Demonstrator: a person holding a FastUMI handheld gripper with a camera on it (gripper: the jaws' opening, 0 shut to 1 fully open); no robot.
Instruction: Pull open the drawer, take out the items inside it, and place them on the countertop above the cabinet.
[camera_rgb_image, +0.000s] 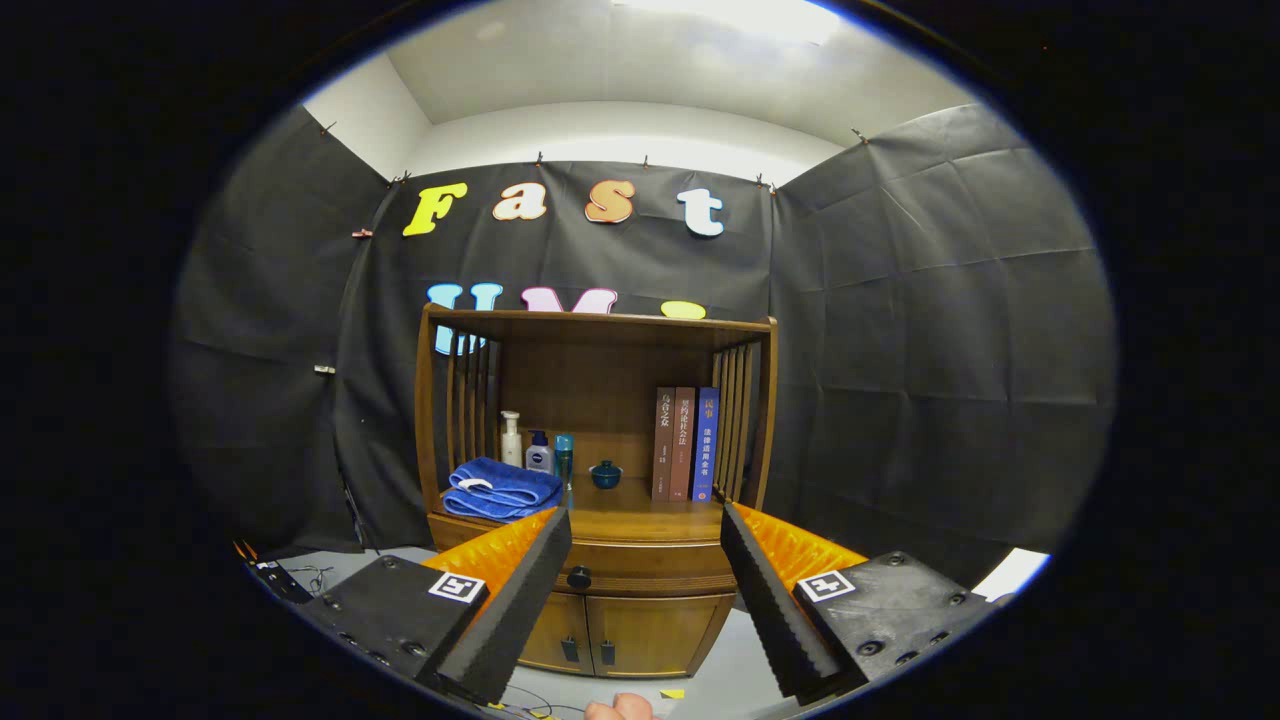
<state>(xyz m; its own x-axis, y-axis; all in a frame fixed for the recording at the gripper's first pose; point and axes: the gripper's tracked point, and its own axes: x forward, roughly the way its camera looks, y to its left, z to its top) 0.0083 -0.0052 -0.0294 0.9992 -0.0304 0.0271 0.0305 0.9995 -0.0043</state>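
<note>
A wooden cabinet (600, 420) stands ahead against the booth wall. Its drawer (650, 568) lies shut just under the countertop (625, 505), with a dark round knob (579, 577) at its left part. My gripper (645, 545) is open, its fingers spread wide with nothing between them. It hangs some way in front of the cabinet. The drawer front shows between the fingertips, and the knob sits just right of the left fingertip (540, 570). What lies inside the drawer is hidden.
On the countertop lie a folded blue towel (500, 490), three small bottles (538, 448), a small dark lidded pot (605, 474) and three upright books (686, 443). Two lower doors (620, 635) sit under the drawer. Cables lie on the grey floor (730, 670). A fingertip (620, 708) shows below.
</note>
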